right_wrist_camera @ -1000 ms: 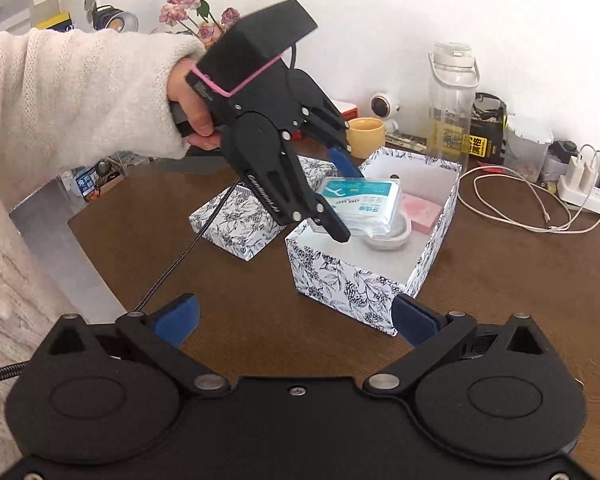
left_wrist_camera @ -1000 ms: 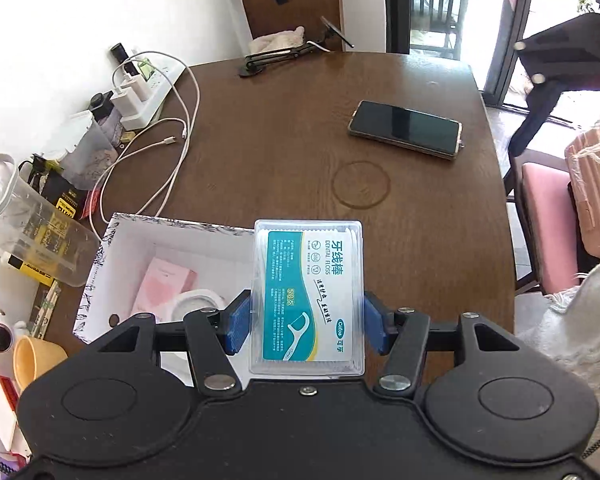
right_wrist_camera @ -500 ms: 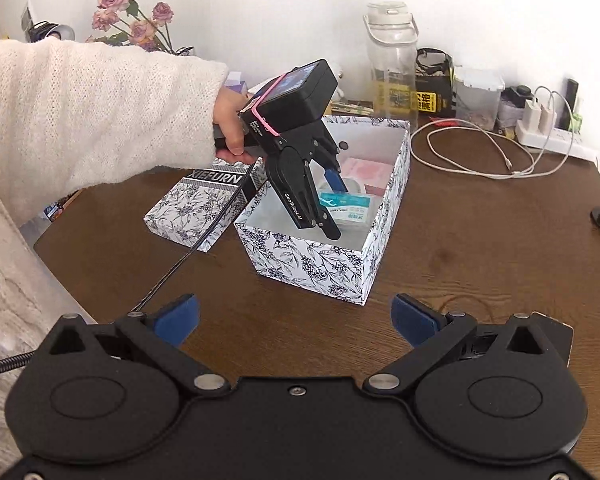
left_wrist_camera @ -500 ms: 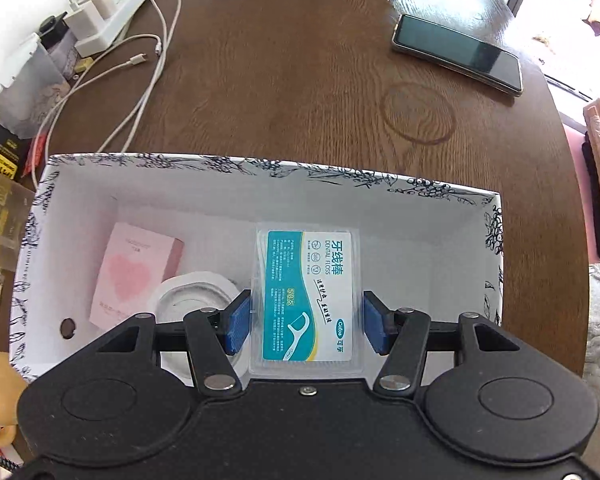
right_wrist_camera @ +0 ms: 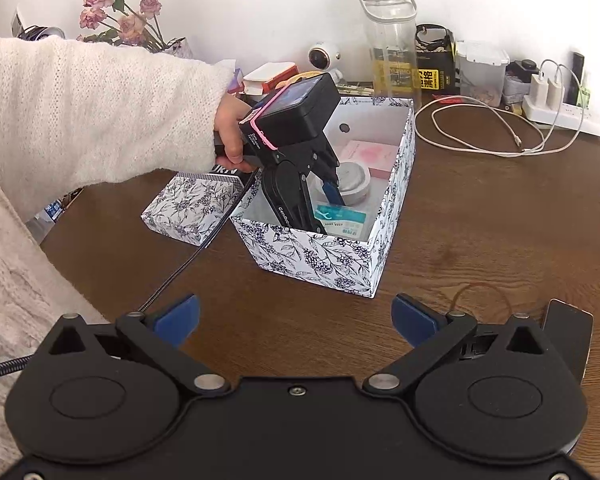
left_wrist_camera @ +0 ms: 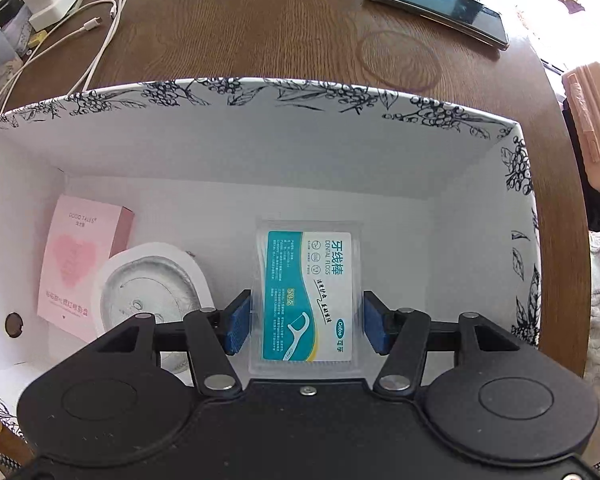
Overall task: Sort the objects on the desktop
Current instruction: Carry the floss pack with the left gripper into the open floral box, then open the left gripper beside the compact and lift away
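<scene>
My left gripper reaches down inside the white floral-print box, shut on a clear dental floss box with a teal label. The right wrist view shows that gripper low in the floral box, with the floss box near the floor at the front end. A pink carton and a round white dish lie on the box floor to the left. My right gripper stands open over the table, empty, a short way in front of the box.
The floral lid lies left of the box. A phone rests on the wooden table beyond it. White cables, a power strip, a clear bottle and flowers line the wall. A person's sleeve crosses the left.
The left gripper has tipped down and lowered the floss box from above the floral box to deep inside it. The right gripper drew back a little and stays open.
</scene>
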